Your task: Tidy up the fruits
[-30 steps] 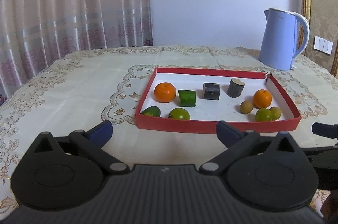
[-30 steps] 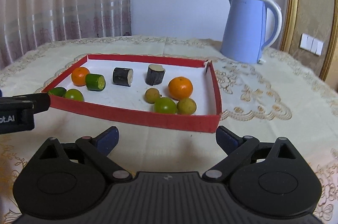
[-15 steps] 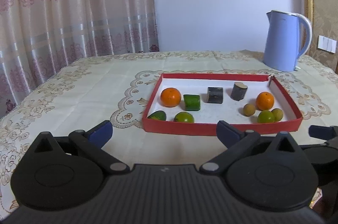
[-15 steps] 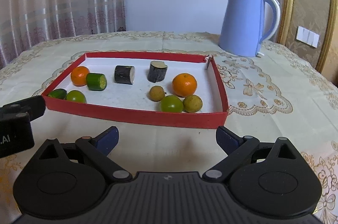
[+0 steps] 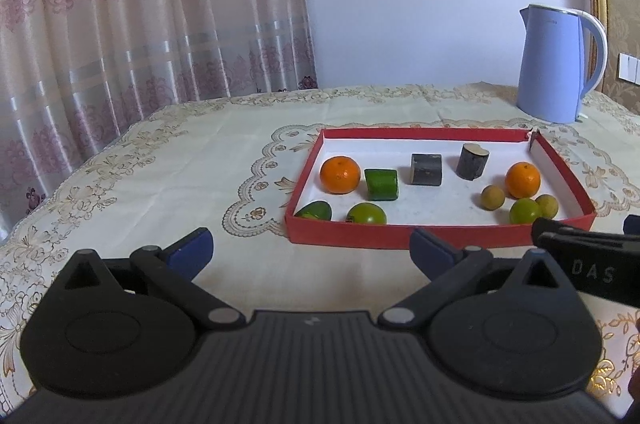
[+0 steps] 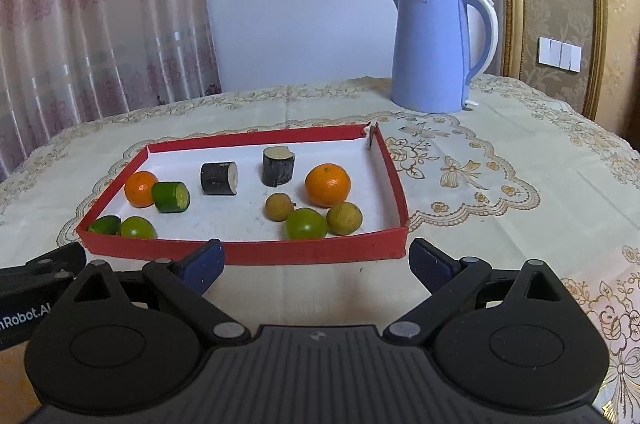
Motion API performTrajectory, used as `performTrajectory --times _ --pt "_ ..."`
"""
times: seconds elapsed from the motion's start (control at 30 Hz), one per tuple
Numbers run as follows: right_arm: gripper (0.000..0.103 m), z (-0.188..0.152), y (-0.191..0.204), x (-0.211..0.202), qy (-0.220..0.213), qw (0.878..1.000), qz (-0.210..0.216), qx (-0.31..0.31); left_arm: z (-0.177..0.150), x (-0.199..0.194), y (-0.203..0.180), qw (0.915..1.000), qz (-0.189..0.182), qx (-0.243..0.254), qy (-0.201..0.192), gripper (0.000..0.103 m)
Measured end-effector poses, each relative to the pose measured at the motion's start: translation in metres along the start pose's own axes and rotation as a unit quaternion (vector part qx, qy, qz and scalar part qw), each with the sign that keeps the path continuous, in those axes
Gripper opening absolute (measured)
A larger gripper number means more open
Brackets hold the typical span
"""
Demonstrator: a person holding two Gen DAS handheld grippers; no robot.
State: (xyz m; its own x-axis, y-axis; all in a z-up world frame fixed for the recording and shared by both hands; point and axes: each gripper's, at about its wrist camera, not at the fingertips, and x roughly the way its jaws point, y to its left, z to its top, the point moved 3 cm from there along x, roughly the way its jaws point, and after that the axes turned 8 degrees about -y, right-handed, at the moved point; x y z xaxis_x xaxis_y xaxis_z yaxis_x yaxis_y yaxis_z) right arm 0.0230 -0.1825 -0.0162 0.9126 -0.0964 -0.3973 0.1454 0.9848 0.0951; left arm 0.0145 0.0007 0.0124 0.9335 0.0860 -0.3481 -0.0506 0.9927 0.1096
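Both grippers, left [image 5: 310,250] and right [image 6: 316,260], hung spread and empty short of the red tray [image 6: 312,250]; round fruits packed near the right orange [image 6: 328,184] risked rolling if nudged.

White capitals "DAS" show on the black body of the right claw [image 5: 592,270] where it pokes in at the right edge of the left wrist view; the lettering runs off behind the near claw, so the rest can't be read. Over in the right wrist view, the left claw [image 6: 24,308] carries white print reading "nRobot.AI" at the frame's left edge, its start cut off. The blue kettle [image 5: 554,64] bears a tiny mark near its top, too small to read. Nothing else legible.
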Motion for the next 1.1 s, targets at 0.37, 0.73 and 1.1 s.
performTrajectory --times 0.37,0.73,1.1 --pt "0.099 -0.0014 0.0051 -0.0008 -0.005 1.000 -0.005 -0.012 -0.0002 0.0024 -0.0018 1.0000 -0.001 0.002 0.001 0.103" --pt "0.099 -0.0019 0.0051 0.0002 -0.006 1.000 -0.007 -0.012 -0.0012 0.0049 -0.0011 1.0000 -0.003 0.000 0.007 0.103" --pt "0.099 -0.0042 0.0069 0.0057 0.002 1.000 -0.007 -0.016 -0.0012 0.0085 -0.0018 0.9999 -0.008 0.008 0.003 0.103"
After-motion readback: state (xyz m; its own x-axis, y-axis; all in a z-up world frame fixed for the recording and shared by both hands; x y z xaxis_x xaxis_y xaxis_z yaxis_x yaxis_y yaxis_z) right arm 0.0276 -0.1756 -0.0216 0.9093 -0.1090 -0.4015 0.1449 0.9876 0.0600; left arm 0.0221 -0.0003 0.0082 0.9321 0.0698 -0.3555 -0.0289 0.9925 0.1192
